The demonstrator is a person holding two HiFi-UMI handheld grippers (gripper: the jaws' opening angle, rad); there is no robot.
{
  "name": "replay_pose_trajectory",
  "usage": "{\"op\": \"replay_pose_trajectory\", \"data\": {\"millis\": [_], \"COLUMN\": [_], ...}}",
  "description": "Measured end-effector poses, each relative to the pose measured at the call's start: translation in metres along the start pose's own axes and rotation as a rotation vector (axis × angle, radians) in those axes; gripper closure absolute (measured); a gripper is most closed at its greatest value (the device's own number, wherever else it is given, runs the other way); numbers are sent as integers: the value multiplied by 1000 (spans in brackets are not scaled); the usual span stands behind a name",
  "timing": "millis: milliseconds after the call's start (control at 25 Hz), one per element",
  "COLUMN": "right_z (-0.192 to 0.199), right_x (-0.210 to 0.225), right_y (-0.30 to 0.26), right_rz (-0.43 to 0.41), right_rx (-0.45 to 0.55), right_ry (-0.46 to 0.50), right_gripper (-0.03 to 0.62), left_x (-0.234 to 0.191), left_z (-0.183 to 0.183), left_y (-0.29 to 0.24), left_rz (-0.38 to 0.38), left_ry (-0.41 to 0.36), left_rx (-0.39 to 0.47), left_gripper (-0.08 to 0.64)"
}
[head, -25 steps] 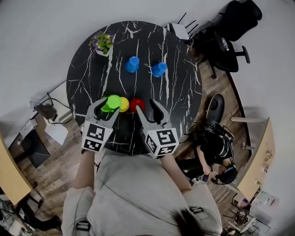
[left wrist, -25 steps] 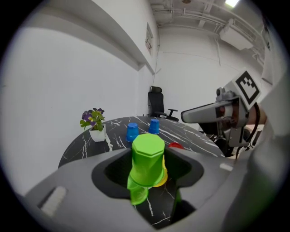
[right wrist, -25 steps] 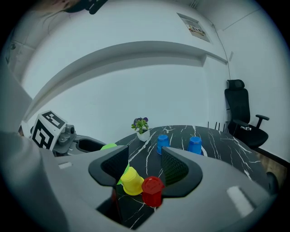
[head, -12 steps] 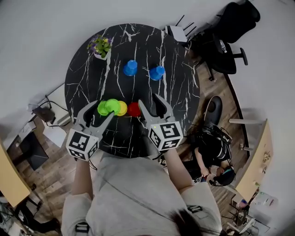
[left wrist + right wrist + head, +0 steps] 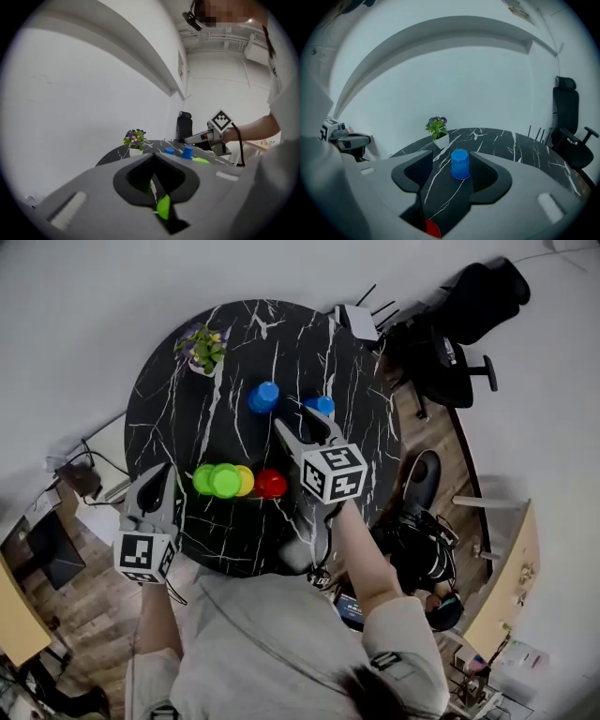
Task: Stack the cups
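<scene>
Left gripper (image 5: 157, 486): fingers just closed, nothing between them.
Right gripper (image 5: 302, 423): fingers open, blue cup (image 5: 460, 164) just ahead, untouched.
Green cups (image 5: 223, 481): stacked, near left; yellow cup (image 5: 245, 481) and red cup (image 5: 271, 484) to their right.
Pot (image 5: 200, 360): flowers, far left.

Black marble table (image 5: 169, 418), white wall (image 5: 75, 315), wooden floor (image 5: 66, 587), office chair (image 5: 469, 306)

Blue cups (image 5: 265, 396) stand inverted behind green-yellow-red row (image 5: 246, 481).

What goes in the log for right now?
left tongs: just closed, empty | right tongs: open, blue cup ahead between them, not gripped | green, yellow, red cups: in a row
</scene>
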State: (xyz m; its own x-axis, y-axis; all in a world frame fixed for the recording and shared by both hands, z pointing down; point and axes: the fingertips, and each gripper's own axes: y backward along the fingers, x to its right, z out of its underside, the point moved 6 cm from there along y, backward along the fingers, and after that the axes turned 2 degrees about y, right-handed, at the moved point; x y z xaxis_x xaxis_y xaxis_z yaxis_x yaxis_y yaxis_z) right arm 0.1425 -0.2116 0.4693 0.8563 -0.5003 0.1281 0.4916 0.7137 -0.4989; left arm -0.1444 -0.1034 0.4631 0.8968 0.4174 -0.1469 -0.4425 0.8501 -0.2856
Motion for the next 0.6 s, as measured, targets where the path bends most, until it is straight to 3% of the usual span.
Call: {"op": "replay_pose_trajectory", "data": {"millis": [160,320,600], "right_z": [19,33,46], "right_x": [10,17,25], "right_y": [-39,-69,-107], "right_rz": [-20,1,20], "right_rx": [-81,-138,-150], "right_ry": [-15,39,49], "right_gripper": [365,360,347], "left_x": [-10,-21,-38], "left_z": [8,17,26], "left_y": [-4,-5,-6], "left_rz": [-23,-42,-77], "left_ry": [-6,17,35], "left_rx": [-25,-46,-76], "left_gripper": [502,502,502]}}
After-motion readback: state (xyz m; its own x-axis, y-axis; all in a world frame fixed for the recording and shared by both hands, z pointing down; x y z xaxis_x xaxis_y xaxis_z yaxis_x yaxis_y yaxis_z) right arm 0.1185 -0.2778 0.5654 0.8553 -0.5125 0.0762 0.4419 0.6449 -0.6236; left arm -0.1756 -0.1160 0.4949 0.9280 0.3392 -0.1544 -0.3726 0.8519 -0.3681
